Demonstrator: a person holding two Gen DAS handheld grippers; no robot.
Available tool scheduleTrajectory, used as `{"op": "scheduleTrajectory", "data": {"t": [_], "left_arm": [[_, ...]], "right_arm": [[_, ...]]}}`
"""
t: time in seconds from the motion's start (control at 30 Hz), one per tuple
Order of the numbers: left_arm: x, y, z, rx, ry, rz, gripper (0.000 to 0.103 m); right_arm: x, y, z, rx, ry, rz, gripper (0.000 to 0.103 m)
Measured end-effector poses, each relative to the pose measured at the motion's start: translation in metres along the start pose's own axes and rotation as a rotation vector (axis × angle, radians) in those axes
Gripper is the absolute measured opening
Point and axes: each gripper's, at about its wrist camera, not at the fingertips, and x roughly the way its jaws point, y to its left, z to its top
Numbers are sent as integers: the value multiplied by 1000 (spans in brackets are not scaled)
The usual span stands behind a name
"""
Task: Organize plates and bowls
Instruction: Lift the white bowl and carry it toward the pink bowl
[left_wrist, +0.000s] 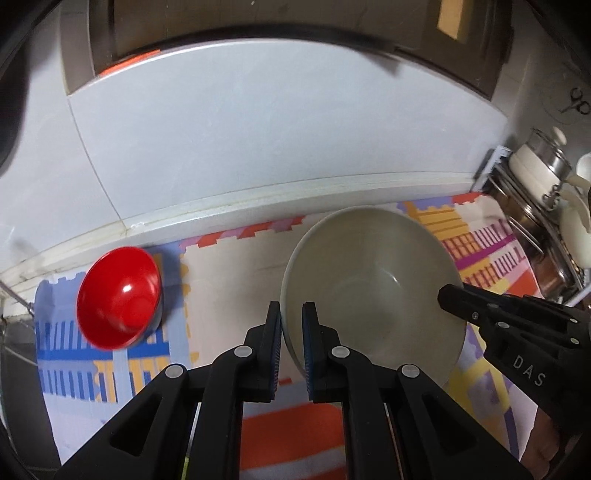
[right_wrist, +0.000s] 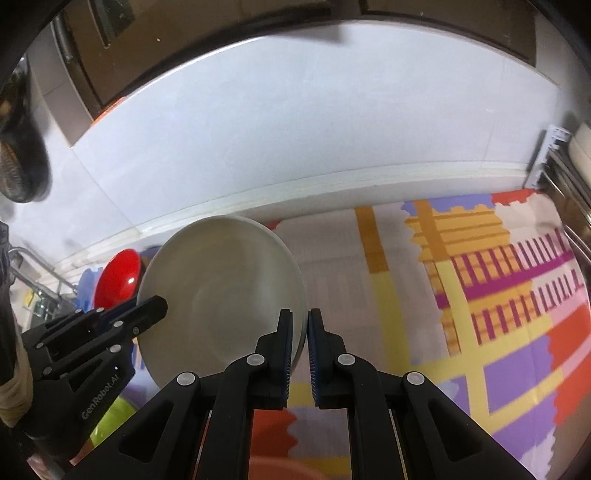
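Note:
A large pale grey-green bowl (left_wrist: 373, 284) hangs above the patterned mat, held by both grippers. My left gripper (left_wrist: 291, 314) is shut on the bowl's left rim. My right gripper (right_wrist: 301, 321) is shut on the right rim of the same bowl (right_wrist: 221, 288). In the left wrist view the right gripper (left_wrist: 448, 297) reaches in from the right onto the rim. The left gripper (right_wrist: 157, 306) shows at the bowl's left side in the right wrist view. A red bowl (left_wrist: 120, 297) sits on the mat at the left, near the wall; it also shows as the red bowl (right_wrist: 120, 277) behind the pale one.
A colourful patterned mat (right_wrist: 461, 295) covers the counter. A white tiled wall (left_wrist: 277, 129) runs behind it. A metal rack with pots and a lid (left_wrist: 543, 184) stands at the right. A yellow-green thing (right_wrist: 110, 424) and an orange rim (right_wrist: 288, 469) lie low in the right wrist view.

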Motion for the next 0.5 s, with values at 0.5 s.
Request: {"op": "scheduleTrajectory", "data": {"t": [0.5], "left_arm": [[-57,-29,-53,48,-2,-55,12]], "right_arm": [[-74,-2,-65,39,-13,-28,10]]}}
